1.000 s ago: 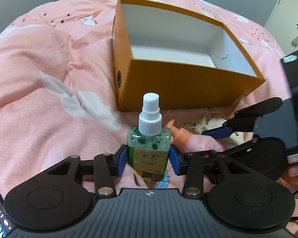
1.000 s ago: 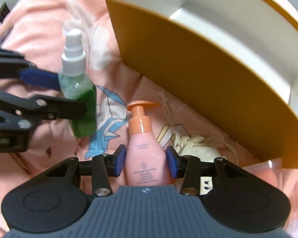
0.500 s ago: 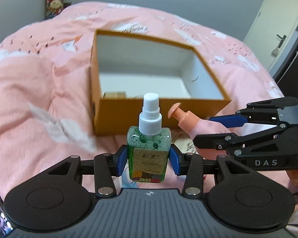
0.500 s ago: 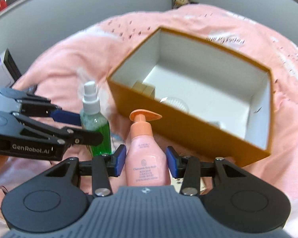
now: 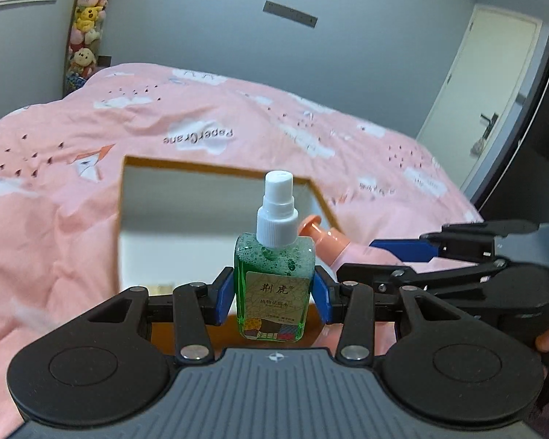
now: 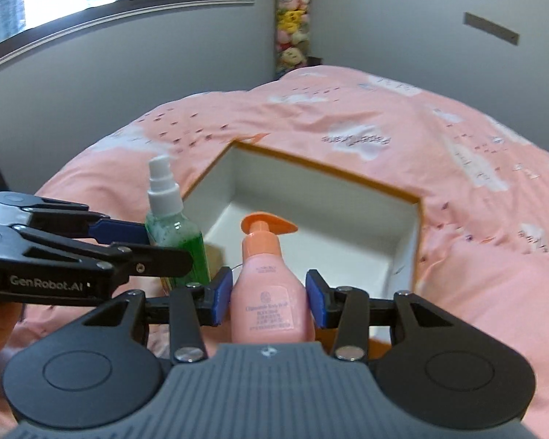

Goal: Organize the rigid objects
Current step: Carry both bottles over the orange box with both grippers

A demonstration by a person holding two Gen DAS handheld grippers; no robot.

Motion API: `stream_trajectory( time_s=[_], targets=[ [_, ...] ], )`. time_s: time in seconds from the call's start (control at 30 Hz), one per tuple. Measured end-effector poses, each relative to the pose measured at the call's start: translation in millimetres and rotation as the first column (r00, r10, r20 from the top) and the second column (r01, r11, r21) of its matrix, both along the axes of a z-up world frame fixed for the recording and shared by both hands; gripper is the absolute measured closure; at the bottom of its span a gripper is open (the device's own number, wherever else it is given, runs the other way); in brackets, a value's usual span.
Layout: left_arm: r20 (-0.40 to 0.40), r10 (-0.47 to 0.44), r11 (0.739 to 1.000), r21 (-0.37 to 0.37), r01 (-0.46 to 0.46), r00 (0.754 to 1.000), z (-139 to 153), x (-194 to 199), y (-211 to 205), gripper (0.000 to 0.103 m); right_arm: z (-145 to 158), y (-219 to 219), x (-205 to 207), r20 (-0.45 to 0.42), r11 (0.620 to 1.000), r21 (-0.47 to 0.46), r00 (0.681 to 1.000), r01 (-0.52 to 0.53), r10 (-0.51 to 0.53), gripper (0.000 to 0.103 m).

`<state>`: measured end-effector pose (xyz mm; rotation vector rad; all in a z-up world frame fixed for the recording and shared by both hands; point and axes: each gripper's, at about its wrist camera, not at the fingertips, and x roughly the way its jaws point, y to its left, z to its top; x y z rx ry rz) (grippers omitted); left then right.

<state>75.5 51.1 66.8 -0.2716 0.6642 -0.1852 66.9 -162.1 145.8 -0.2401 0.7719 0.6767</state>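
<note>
Tongs grip bottles above the orange box (image 6: 408,241): left tongs (image 5: 273,289) the green spray bottle (image 5: 273,285), right tongs (image 6: 269,297) the pink pump bottle (image 6: 271,292).

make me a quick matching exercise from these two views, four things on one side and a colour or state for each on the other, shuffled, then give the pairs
Things
1. spray bottle
2. pump bottle
3. box
4. duvet

Colour or state
A. orange outside, white inside, open at the top
B. pink with white cloud prints
C. green liquid, white cap, held in the left claw
D. peach body, orange pump, held in the right claw

Pairs: 1-C, 2-D, 3-A, 4-B
</note>
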Motion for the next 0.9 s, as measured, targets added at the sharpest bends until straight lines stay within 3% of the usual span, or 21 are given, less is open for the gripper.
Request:
stream_trajectory(
  time_s=[0.17, 0.47, 0.67, 0.9],
  targets=[
    [-0.012, 0.012, 1.0, -0.009, -0.012, 1.0, -8.1, 36.5, -15.9, 0.052, -8.3, -4.7, 37.9, 0.014, 0.995, -0.086, 0.998, 0.059, -0.058, 0.059],
    [-0.169, 0.05, 0.998, -0.024, -0.055, 0.984, -55.4, 98.7, -16.6, 0.052, -61.7, 4.6, 99.2, -0.069, 0.961, -0.273, 0.995, 0.051, -0.073, 0.059],
    [-0.239, 0.08, 0.996, -0.011, -0.085, 0.968, -77.9, 119.1, -13.9, 0.052, -95.4, 26.0, 113.8, -0.064, 0.922, -0.387, 0.997, 0.012, -0.04, 0.06],
    [-0.302, 0.082, 0.996, -0.01, -0.089, 0.95, -92.9, 138.6, -11.9, 0.052, -115.2, 35.7, 129.1, -0.097, 0.9, -0.436, 0.995, -0.009, -0.036, 0.06]
  ],
)
